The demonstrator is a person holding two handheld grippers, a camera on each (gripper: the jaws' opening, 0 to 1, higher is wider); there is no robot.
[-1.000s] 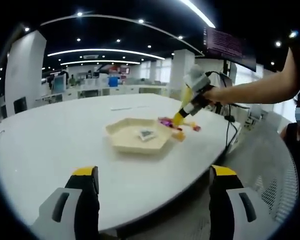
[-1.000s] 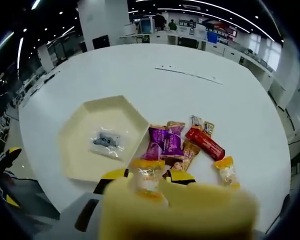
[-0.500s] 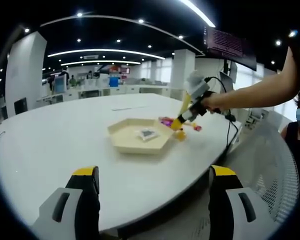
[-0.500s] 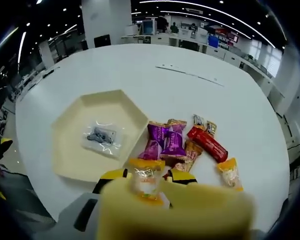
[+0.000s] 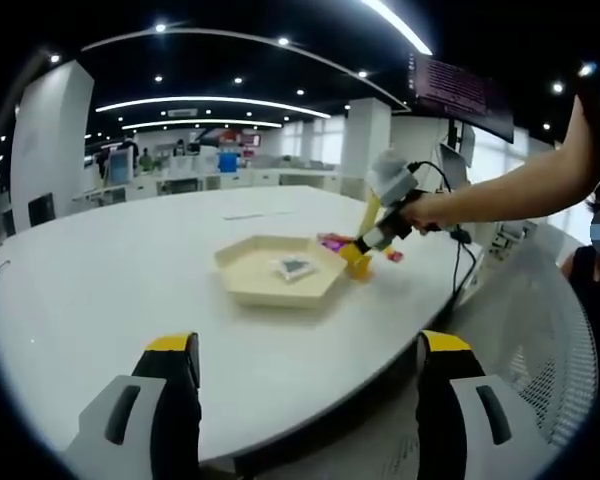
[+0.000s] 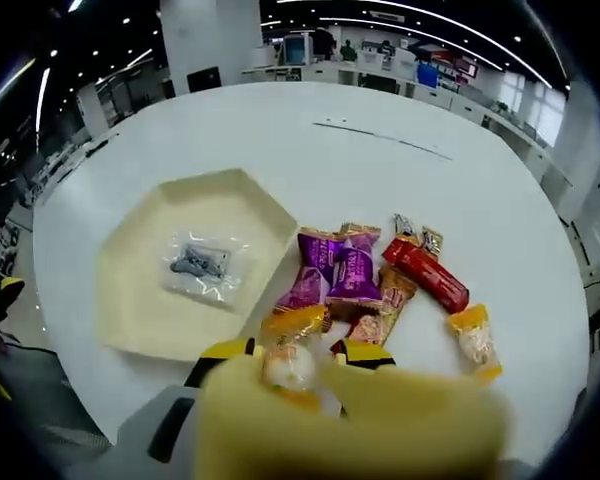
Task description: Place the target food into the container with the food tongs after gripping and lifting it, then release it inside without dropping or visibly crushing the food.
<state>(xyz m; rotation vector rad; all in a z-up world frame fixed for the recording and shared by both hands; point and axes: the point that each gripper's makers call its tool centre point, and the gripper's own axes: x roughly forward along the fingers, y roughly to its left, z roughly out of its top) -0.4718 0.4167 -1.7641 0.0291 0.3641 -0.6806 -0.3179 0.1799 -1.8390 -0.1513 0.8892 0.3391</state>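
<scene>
- A large open office with ceiling lights is seen behind a broad white round table (image 6: pixel 280 130), on which the work is laid out.
- The right gripper (image 6: pixel 300 352) is closed on yellow food tongs (image 6: pixel 350 430), which fill the foreground ahead of its jaws.
- An orange-wrapped candy (image 6: pixel 290 365) is pinched at the tongs' tips, just beyond the jaws and low over the table.
- A little further out, loose wrapped sweets (image 6: pixel 355 280) are scattered: purple, red and orange ones.
- To the left of the jaws a cream hexagonal tray (image 6: pixel 145 300) is set, with one clear packet (image 6: pixel 200 268) inside.
- The left gripper (image 5: pixel 300 370) is held open and empty, well back from the tray (image 5: pixel 250 285).
- Judged progress: the candy is gripped; carrying over the rim and releasing inside are not yet done.
</scene>
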